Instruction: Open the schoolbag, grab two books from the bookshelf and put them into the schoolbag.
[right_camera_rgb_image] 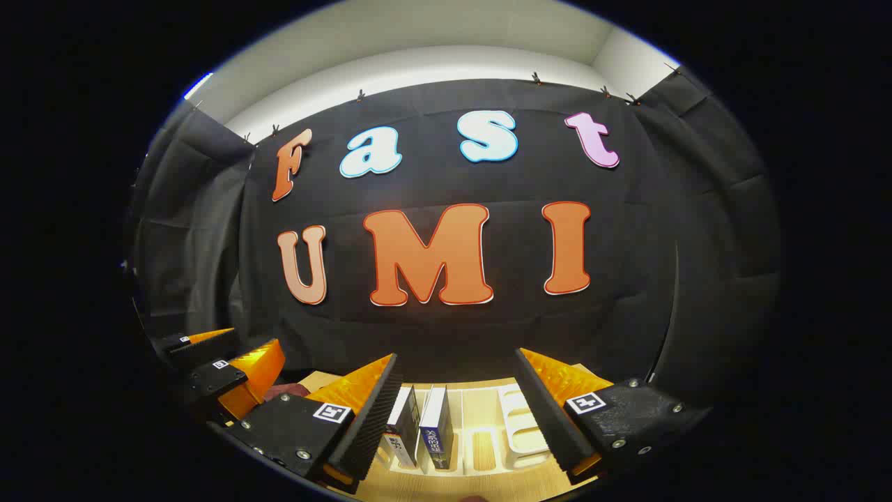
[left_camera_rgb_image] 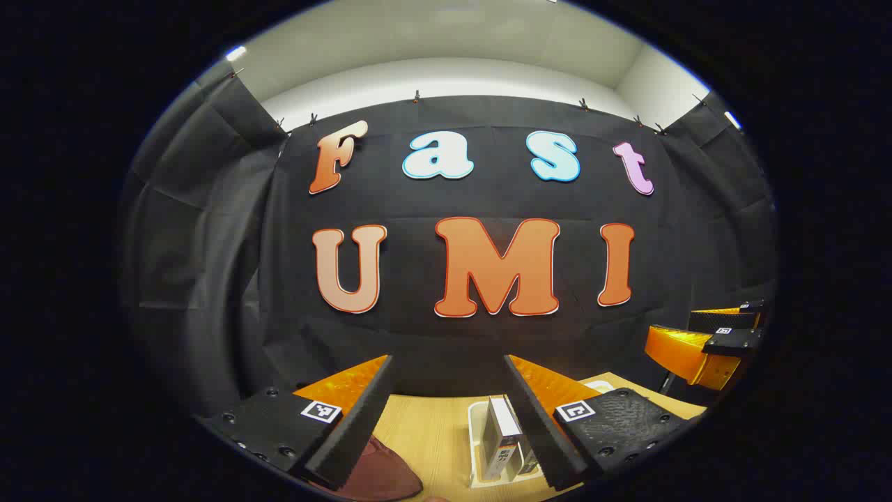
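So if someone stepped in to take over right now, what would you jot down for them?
Left tool: open, holding nothing, raised over the light wooden table.
Right tool: open, holding nothing, facing the white slotted bookshelf.
Two upright books, a white-spined one and a dark blue one, stand in the shelf.
Dark maroon fabric schoolbag lies by the left tool; whether it is open, I cannot tell.
Done: no book taken yet.
Left: open the bag if shut, move both books in.
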`<state>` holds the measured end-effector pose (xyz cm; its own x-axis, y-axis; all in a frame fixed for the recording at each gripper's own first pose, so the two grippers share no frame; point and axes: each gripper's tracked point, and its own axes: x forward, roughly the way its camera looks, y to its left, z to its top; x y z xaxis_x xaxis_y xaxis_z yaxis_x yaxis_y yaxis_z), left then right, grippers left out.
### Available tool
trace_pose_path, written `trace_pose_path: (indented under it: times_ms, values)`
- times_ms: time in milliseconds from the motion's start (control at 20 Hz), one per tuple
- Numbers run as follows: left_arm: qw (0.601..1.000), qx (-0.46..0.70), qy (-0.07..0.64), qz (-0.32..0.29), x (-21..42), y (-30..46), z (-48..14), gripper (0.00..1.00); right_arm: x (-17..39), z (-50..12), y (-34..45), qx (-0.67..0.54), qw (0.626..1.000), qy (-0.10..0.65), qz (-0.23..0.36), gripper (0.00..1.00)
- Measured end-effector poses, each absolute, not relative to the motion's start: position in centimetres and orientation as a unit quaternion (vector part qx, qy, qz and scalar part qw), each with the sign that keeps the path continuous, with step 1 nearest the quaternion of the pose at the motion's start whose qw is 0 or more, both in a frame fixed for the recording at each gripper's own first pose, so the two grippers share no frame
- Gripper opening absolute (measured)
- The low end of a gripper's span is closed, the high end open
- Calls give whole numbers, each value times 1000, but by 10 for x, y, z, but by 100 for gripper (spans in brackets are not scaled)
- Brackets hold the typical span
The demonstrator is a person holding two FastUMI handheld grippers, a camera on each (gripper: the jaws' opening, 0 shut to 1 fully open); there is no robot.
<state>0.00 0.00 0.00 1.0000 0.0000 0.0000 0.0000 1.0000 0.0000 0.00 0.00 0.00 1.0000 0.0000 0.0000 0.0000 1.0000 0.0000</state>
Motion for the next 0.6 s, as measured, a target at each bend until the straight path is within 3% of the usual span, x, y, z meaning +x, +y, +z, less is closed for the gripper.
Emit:
trace_pose_path:
  times_ms: [600]
  values:
    - [1000,-14,-16,-16,-5,-5,5,98,-7,-10,14,14,1000,13,11,96]
